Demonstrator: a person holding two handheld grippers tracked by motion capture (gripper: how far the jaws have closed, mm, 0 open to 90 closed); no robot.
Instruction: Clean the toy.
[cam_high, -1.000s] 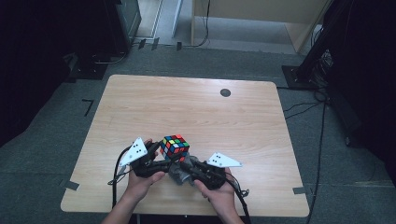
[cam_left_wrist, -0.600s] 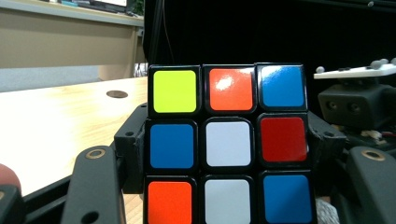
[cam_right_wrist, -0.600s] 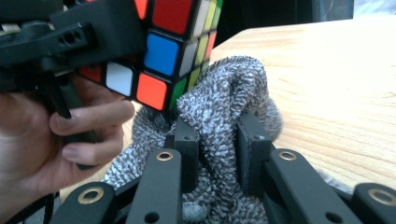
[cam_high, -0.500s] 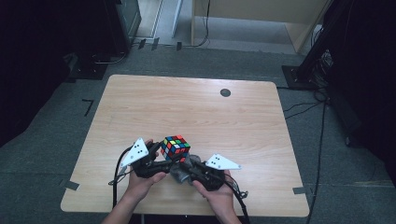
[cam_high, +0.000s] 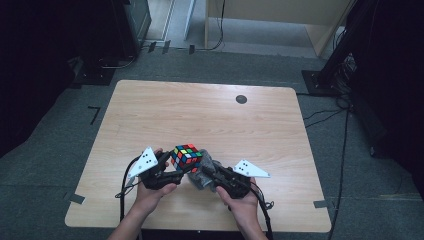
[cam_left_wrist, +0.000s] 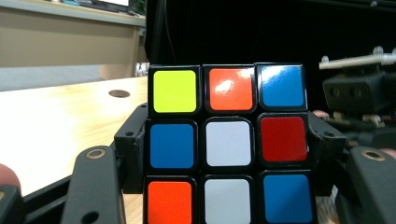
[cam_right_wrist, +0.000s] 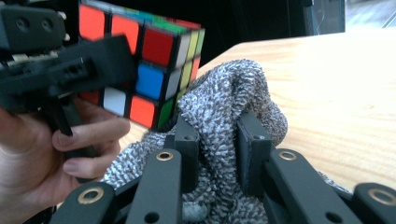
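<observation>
Grey knitted cloth (cam_right_wrist: 224, 102) sits pinched in the right gripper (cam_right_wrist: 217, 140), just right of the puzzle cube (cam_left_wrist: 226, 142) clamped by the left gripper (cam_left_wrist: 224, 154).

Black left gripper (cam_high: 172, 167), right gripper (cam_high: 207, 176); white triangular plates, brass rivets, trailing black cables.

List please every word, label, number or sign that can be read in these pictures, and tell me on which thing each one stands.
There is no readable text in these pictures.
Puzzle cube: plain coloured stickers, no logo or letters.
Grey cloth: no tag or print.
Grey plates on the grippers: small dark dots, no characters.
Table: a round dark spot, no writing.
</observation>
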